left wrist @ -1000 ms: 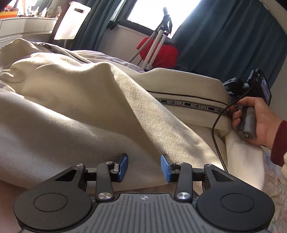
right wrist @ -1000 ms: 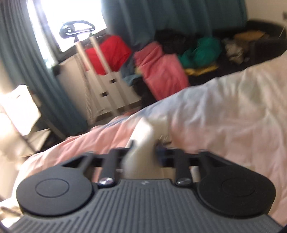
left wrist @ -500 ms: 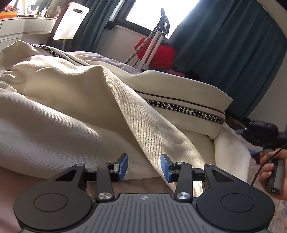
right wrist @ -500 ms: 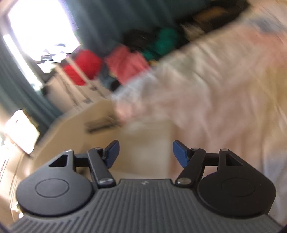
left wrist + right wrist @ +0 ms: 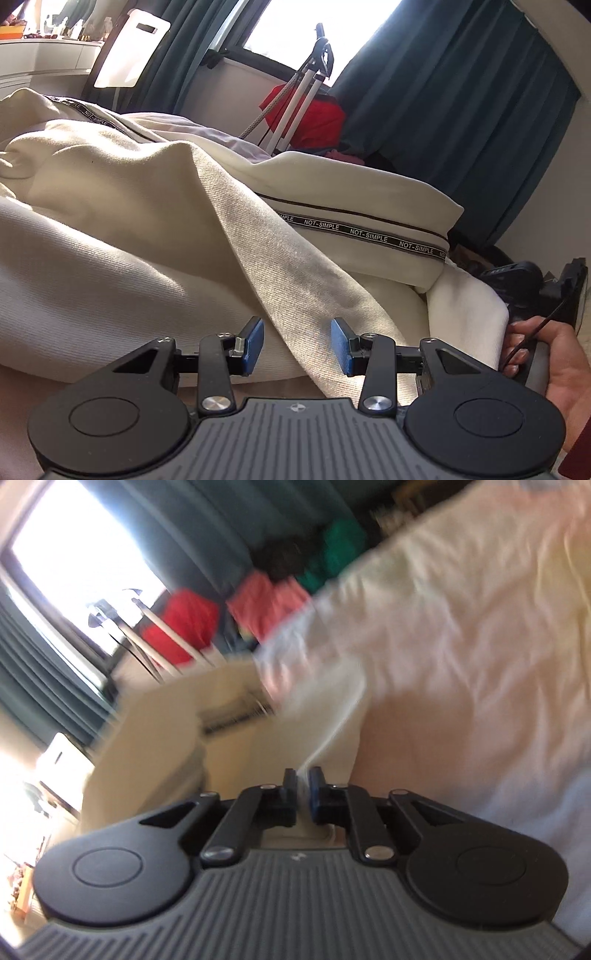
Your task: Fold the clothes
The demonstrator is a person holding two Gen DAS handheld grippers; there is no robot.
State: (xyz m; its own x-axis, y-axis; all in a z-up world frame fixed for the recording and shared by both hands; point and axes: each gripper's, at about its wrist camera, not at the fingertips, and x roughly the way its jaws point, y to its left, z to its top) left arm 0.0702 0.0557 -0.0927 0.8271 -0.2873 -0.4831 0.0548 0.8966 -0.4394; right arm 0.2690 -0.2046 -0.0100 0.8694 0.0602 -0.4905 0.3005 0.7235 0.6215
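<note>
A cream garment (image 5: 147, 229) with a black "NOT-SIMPLE" band (image 5: 369, 236) lies bunched on the bed. My left gripper (image 5: 297, 345) is open, low at the garment's near edge, with a fold lying between its blue pads. The right gripper's body and the hand holding it (image 5: 546, 347) show at the left wrist view's right edge, beside the white fabric corner (image 5: 469, 314). In the blurred right wrist view my right gripper (image 5: 303, 790) is shut on a thin white fabric edge (image 5: 332, 731) of the cream garment (image 5: 155, 731).
Pale pink bedding (image 5: 461, 646) covers the bed. Beyond it are dark teal curtains (image 5: 443, 92), a bright window, a white folding frame (image 5: 303, 88) with a red bag (image 5: 310, 118), a white dresser (image 5: 44, 62) and a pile of coloured clothes (image 5: 295, 583).
My right gripper let go of the cloth, swung down to the garment's right corner, opened wide half a second ago and has now shut on the white edge. My left gripper stayed open and still.
</note>
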